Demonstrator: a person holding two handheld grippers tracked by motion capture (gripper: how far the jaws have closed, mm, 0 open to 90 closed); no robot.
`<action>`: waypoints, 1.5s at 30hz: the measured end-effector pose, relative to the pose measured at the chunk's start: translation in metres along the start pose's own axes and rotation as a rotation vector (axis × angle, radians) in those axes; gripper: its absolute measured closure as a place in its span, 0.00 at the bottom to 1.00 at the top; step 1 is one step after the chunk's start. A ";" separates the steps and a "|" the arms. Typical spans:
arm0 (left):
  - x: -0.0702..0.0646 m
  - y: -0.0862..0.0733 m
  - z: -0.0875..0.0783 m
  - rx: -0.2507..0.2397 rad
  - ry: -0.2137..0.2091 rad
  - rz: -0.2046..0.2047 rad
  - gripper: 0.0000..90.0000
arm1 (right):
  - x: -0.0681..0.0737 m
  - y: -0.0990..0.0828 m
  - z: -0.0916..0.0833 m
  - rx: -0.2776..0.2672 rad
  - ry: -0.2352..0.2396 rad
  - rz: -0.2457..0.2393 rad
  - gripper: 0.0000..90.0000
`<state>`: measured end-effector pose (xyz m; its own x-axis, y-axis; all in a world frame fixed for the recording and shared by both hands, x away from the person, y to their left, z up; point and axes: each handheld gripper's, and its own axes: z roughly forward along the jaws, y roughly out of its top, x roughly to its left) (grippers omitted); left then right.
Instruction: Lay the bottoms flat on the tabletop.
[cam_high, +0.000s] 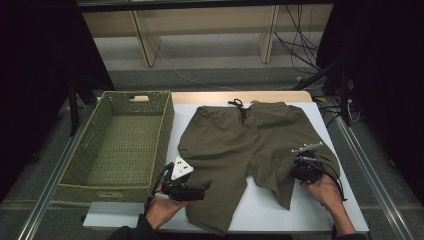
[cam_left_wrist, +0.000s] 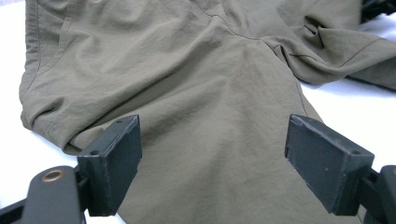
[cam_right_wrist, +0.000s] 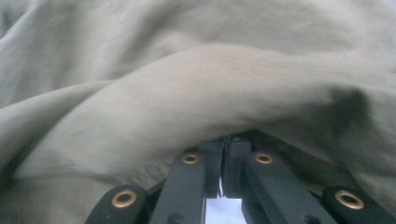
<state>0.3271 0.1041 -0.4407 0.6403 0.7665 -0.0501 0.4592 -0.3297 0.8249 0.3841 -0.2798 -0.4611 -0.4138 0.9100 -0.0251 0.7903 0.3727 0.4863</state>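
The worktop (cam_high: 320, 210) carried two items: a woven basket (cam_high: 120, 145) at the left of the high view, and a pair of olive shorts (cam_high: 240, 150) spread flat at centre and right, waistband toward the top of the frame, legs toward the bottom.

Step in hand, as judged: gripping both leg hems to fold the shorts.

1. The right gripper (cam_high: 305, 167) sat at the hem of the right-hand leg. Its jaws were clenched on a fold of the fabric, which bulged over them in the right gripper view. The pinch should take in both layers before any lift.
2. The left gripper (cam_high: 192, 191) lay at the lower left leg. Its jaws stood released, wide apart, with cloth between them but not pressed. It should close on the hem edge, matching the right.
3. Both should then lift together to avoid skewing.

No brand, label or legible writing was seen on the shorts, basket or grippers.
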 end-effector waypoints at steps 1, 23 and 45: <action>0.000 0.000 0.000 -0.001 0.000 0.000 0.21 | 0.004 -0.003 -0.004 0.008 0.012 0.001 0.99; 0.000 0.001 -0.002 -0.011 0.003 0.008 0.21 | 0.026 -0.054 -0.049 0.051 0.024 0.069 0.85; -0.002 0.001 0.000 -0.007 0.004 0.013 0.21 | -0.039 -0.057 -0.050 -0.051 -0.063 0.214 0.58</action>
<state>0.3262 0.1025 -0.4393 0.6441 0.7640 -0.0373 0.4466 -0.3361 0.8292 0.3326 -0.3456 -0.4443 -0.2087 0.9775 0.0304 0.8324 0.1612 0.5302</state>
